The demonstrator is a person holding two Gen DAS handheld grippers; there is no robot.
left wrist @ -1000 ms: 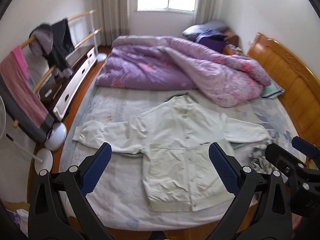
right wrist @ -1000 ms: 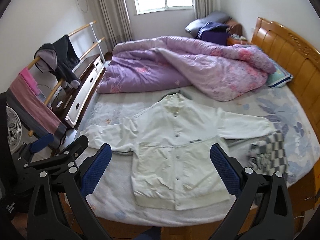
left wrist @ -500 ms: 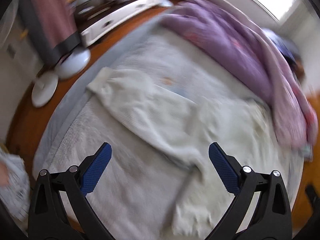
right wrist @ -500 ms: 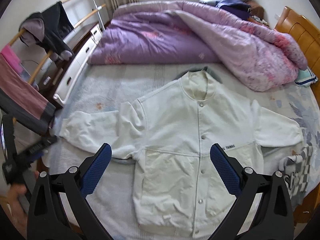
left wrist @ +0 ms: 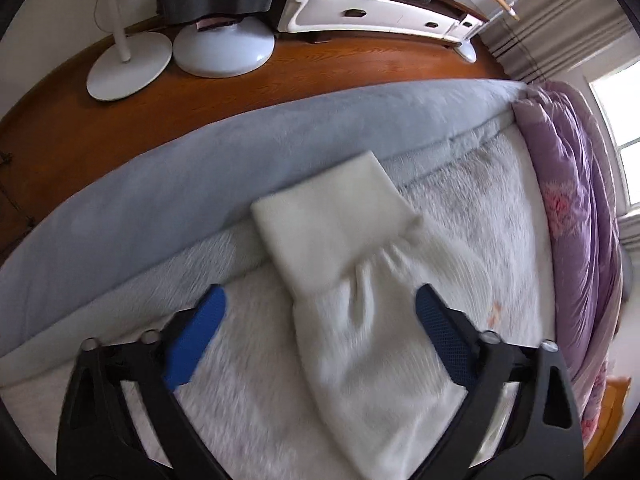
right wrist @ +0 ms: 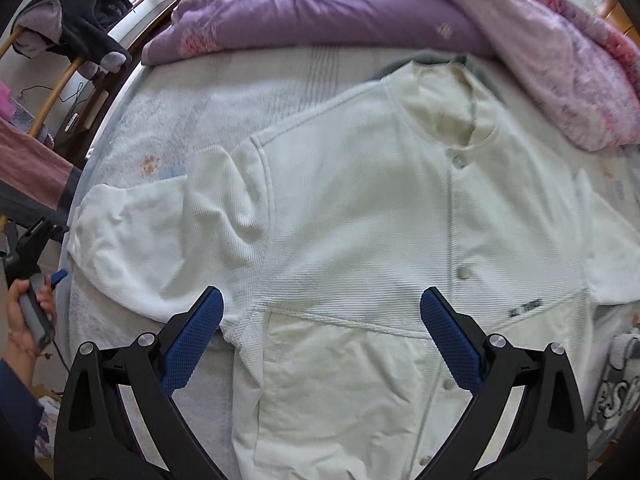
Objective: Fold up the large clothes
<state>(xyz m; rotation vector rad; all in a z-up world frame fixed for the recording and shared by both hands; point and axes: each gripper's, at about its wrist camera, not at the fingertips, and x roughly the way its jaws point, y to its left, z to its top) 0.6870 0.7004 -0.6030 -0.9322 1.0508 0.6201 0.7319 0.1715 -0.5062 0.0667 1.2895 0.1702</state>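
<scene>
A large cream-white button-up jacket (right wrist: 360, 208) lies spread flat, front up, on the bed. Its left sleeve (right wrist: 152, 236) stretches toward the bed's left edge. In the left wrist view the sleeve's ribbed cuff (left wrist: 332, 220) lies just ahead of my left gripper (left wrist: 320, 320), which is open and hovers over the sleeve. My right gripper (right wrist: 320, 320) is open above the jacket's left side near the armpit seam. The left gripper also shows in the right wrist view (right wrist: 30, 264), held in a hand by the bed's edge.
A purple quilt (right wrist: 360, 4) is heaped at the far end of the bed. A drying rack with dark clothes (right wrist: 76, 28) and white fan bases (left wrist: 224, 48) stand on the wooden floor left of the bed. A checked cloth (right wrist: 624, 372) lies at the right.
Both grippers have moved down and in toward the jacket. The left one swung left to the sleeve cuff at the bed's edge; the right one came close over the jacket's left chest.
</scene>
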